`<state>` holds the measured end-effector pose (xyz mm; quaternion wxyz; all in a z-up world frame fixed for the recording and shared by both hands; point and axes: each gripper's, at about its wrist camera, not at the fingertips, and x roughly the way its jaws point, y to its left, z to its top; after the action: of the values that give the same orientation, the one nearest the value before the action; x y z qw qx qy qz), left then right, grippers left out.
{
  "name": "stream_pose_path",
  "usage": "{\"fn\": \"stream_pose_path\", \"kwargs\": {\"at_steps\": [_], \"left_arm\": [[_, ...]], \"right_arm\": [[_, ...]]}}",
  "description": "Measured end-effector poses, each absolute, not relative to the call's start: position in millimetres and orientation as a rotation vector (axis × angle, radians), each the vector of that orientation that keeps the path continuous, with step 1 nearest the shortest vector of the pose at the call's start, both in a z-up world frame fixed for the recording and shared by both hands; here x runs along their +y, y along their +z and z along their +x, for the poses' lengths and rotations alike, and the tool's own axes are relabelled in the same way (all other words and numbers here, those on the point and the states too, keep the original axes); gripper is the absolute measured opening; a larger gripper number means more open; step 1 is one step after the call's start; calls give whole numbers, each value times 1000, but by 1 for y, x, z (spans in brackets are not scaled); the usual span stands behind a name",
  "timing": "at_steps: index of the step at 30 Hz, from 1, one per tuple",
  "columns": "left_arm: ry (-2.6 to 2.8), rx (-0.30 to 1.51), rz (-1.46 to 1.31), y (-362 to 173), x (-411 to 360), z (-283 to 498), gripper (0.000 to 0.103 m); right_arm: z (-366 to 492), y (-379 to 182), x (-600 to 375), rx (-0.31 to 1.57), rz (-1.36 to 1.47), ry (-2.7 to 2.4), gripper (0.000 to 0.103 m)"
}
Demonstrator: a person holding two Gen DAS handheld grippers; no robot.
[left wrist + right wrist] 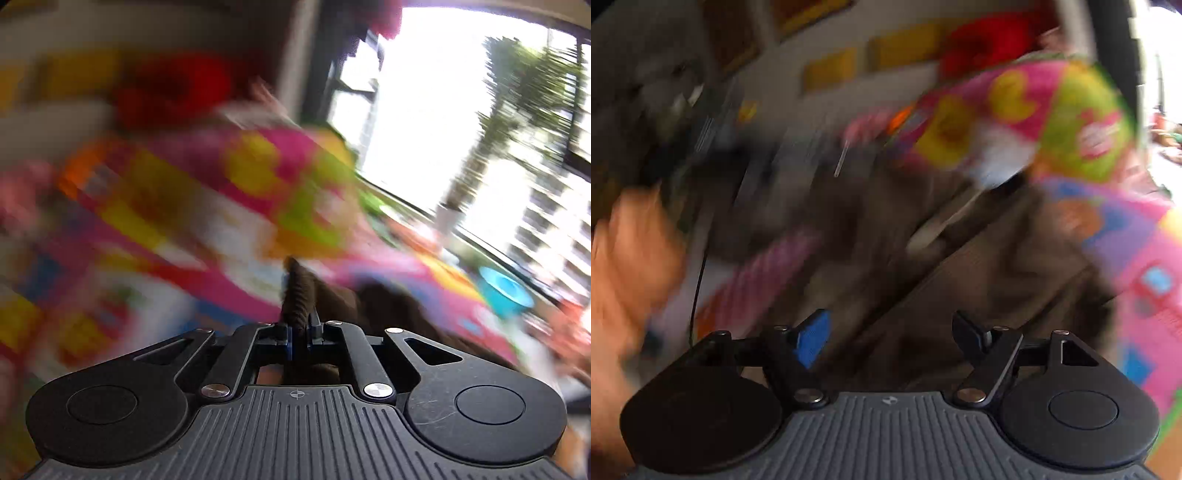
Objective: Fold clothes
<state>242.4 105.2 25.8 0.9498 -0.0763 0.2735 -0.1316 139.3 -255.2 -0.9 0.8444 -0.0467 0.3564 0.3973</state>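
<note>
Both views are badly motion-blurred, so detail is thin. Landmark: the bright patterned play mat, pink/yellow/green.

The left hand-held gripper is clenched on a ribbed edge of the brown garment, which sticks up between its 2 fingertips; the rest of the cloth trails off to the right of it, over the mat. In the right wrist view the brown garment spreads across the mat ahead of & below the right hand-held gripper, long axis approx. diagonal, low-left to upper-right. The right one is released, jaws wide apart w/ nothing between them, blue pad bare. A blurred hand shows left of it.

Judgement: the left holds 1 edge, the right is nearer the loose bulk; how far folding has got can't be told.
</note>
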Motion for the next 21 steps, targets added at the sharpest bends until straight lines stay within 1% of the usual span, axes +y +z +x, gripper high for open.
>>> {"fn": "stream_pose_path", "kwargs": {"at_steps": [1, 2, 3, 4, 5, 6, 7, 11, 15, 17, 19, 20, 21], "left_arm": [[-216, 545, -160, 27, 118, 248, 6], [-163, 532, -166, 28, 131, 254, 7], [-111, 520, -171, 30, 144, 260, 7], [-59, 508, -176, 31, 157, 266, 7], [-45, 519, -185, 25, 163, 269, 7], [-36, 532, -196, 19, 169, 273, 7], [-26, 546, -206, 13, 175, 276, 7], [14, 601, -248, -13, 198, 290, 7], [-4, 593, -287, -16, 207, 300, 7], [1, 581, -293, -15, 210, 304, 7], [6, 569, -299, -15, 212, 308, 7], [25, 571, -281, -18, 214, 311, 7], [45, 573, -261, -22, 216, 315, 7]], "right_arm": [[133, -10, -244, 748, -176, 836, 74], [127, -18, -233, 742, -254, 833, 63], [126, -21, -228, 725, -312, 812, 50], [132, -15, -232, 691, -341, 765, 24], [138, -9, -237, 657, -369, 717, 14], [145, -3, -242, 622, -396, 669, 10], [151, 3, -247, 587, -423, 622, 7], [181, 29, -270, 448, -517, 411, 6], [251, 62, -345, 346, -504, 8, 5], [279, 67, -381, 337, -472, -142, 5], [303, 61, -414, 361, -441, -256, 5], [312, 52, -427, 379, -439, -303, 0], [322, 40, -440, 402, -444, -355, 0]]}}
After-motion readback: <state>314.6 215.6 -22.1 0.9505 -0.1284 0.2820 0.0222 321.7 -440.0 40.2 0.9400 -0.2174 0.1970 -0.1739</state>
